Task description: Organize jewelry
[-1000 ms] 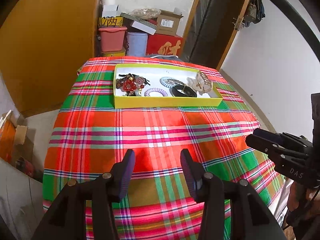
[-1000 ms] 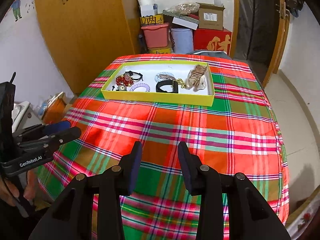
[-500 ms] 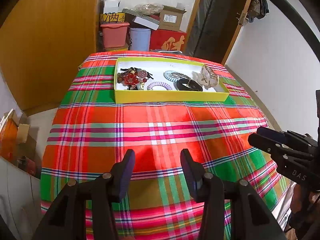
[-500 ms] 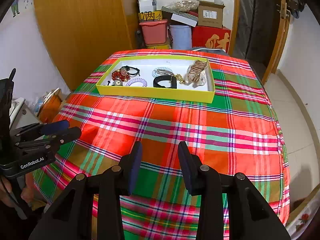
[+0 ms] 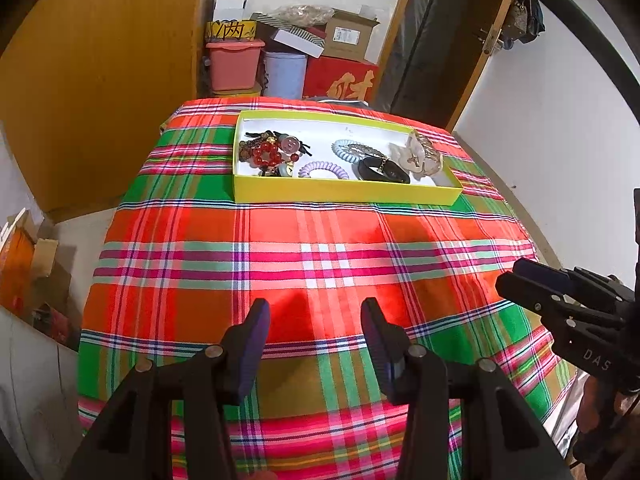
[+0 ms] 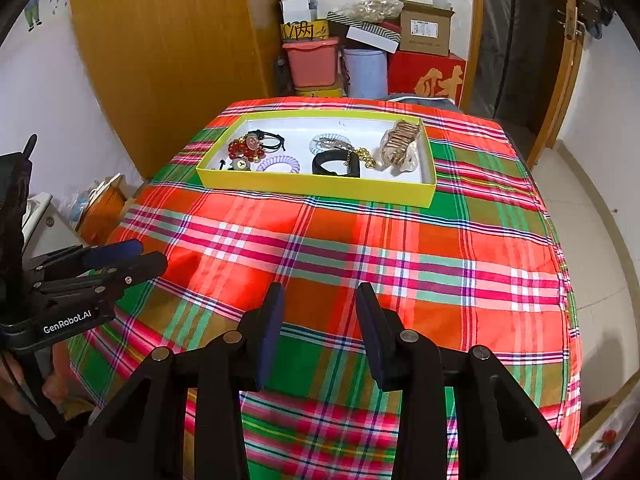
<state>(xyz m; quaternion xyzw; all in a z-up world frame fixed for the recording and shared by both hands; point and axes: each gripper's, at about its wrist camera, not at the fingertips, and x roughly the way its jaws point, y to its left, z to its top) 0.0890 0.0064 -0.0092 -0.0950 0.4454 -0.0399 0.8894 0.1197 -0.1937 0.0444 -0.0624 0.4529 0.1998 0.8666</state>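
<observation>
Jewelry is lying in a shallow yellow box (image 5: 344, 192) with a white floor, sitting at the far end of the counter (image 5: 280, 264), which is wearing a red, green and pink plaid cloth.

Contents, left to right as seen from the near edge:
- red bead bracelet (image 5: 266, 153), bunching with black hair ties (image 6: 272, 140) and a round pink charm in the left end;
- lilac coil hair tie (image 5: 324, 170), lying near the front wall;
- pale blue coil hair tie (image 5: 348, 148), lying behind it, with a thin clip resting across it;
- black band (image 6: 336, 165), lying right of centre, touching a gold chain (image 6: 364, 156);
- gold and cream hair claw (image 6: 400, 144), lying in the right end.

Left hand-held gripper (image 5: 315, 320) is hovering over the near part of the cloth, jaws parted, gripping nothing.

Right hand-held gripper (image 6: 320, 304) is hovering beside it over the same near stretch, jaws likewise parted and bare. Both are standing well apart from the box.

Background: wooden wardrobe (image 6: 160, 60) standing at the left; pink bin (image 6: 312, 62), pale blue bucket (image 6: 366, 72), red carton (image 6: 428, 74) and cardboard boxes (image 6: 424, 30) piling up against the far wall.
</observation>
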